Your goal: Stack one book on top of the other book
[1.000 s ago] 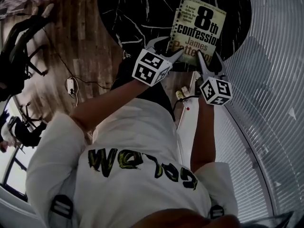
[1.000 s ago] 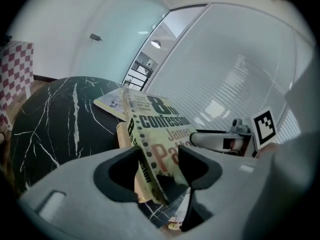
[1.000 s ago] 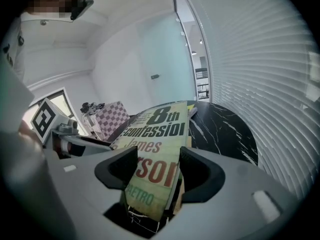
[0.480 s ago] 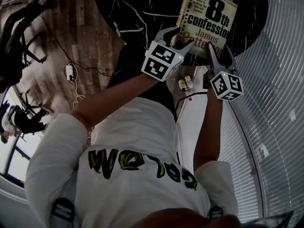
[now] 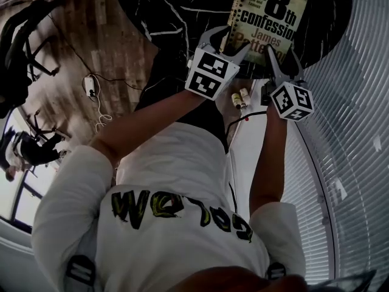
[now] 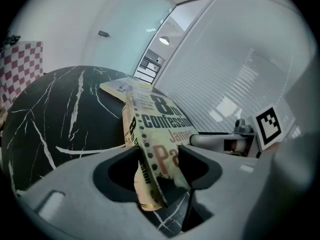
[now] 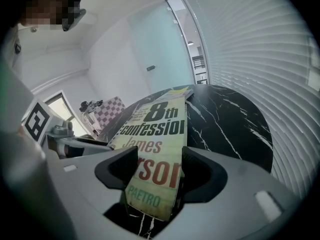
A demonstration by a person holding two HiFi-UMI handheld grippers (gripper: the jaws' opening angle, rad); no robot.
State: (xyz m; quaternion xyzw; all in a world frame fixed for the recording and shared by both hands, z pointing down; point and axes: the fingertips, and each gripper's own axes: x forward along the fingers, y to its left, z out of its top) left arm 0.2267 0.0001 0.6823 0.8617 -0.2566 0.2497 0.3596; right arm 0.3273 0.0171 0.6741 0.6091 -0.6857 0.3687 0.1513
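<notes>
A paperback titled "8th confession" (image 5: pixel 270 14) hangs tilted above the black marble table (image 5: pixel 176 11). My left gripper (image 5: pixel 228 41) is shut on its near left corner, and my right gripper (image 5: pixel 282 56) is shut on its near right corner. In the left gripper view the book (image 6: pixel 160 119) stands edge-on between the left gripper's (image 6: pixel 160 164) jaws. In the right gripper view the cover (image 7: pixel 157 129) lies flat between the right gripper's (image 7: pixel 155 169) jaws. A second, pale book (image 6: pixel 117 87) lies flat on the table just beyond it, also visible in the right gripper view (image 7: pixel 176 90).
Window blinds (image 5: pixel 358 102) run along the right side. A white ledge (image 5: pixel 246 145) with small bottles (image 5: pixel 240 99) sits below the table edge. A power strip (image 5: pixel 91 85) and cables lie on the wooden floor at left. A checkered board (image 6: pixel 22 64) stands beyond the table.
Both grippers have carried the book down and away from the person, toward the top of the head view, closer to the table. Both grips hold unchanged.
</notes>
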